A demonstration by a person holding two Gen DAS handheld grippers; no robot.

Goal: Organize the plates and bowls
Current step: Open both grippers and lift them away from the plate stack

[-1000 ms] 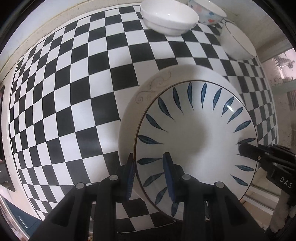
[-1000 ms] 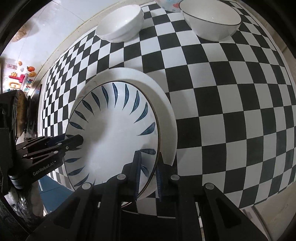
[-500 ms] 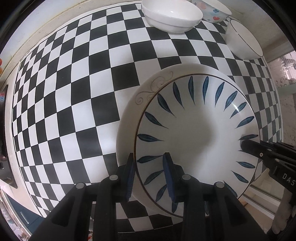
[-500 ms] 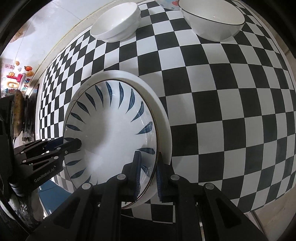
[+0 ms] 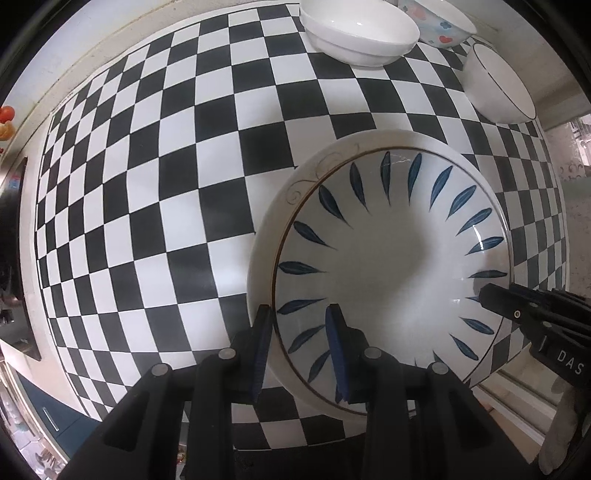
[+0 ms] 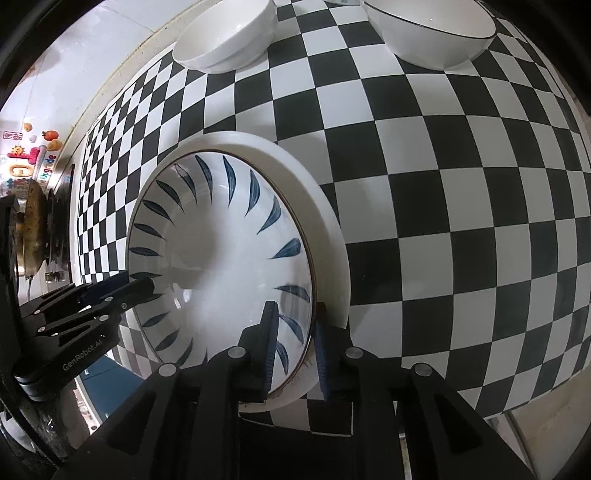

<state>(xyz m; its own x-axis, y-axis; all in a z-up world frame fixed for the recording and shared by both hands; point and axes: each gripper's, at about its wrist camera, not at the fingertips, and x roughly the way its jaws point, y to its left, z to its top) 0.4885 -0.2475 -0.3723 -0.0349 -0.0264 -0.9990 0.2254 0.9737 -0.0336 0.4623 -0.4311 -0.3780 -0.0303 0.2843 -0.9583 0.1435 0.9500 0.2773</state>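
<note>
**Two tools setting a leaf-patterned plate onto a larger white plate**

We held the blue-leaf plate (image 5: 391, 266) by opposite edges, one tool on each side, because a wide, shallow dish carried from a single edge would tip. The left tool (image 5: 301, 347) stood with one pad outside the rim and one on the plate's inner face, its jaws narrow with the rim between them. The right tool (image 6: 293, 343) straddled the opposite rim in the same way, and its jaws were opening, with the rim between them; we judged that the pads no longer pressed firmly there.

The leaf plate lay nested inside the white plate (image 5: 291, 192), whose scroll-decorated rim showed as a crescent on one side only, so the upper plate sat off-centre rather than concentric. Both plates rested on the chequered worktop (image 5: 147, 184), near its front edge.

Three bowls stood well apart from the stack at the far side of the worktop: a plain white bowl (image 5: 358, 33), a bowl with coloured hearts (image 5: 439, 26) just behind it, and a dark-rimmed bowl (image 5: 498, 85) to one side. We judged the plates to be grouped by nesting smaller into larger, with the bowls not yet gathered. Whether the leaf plate had fully settled could not be told.
</note>
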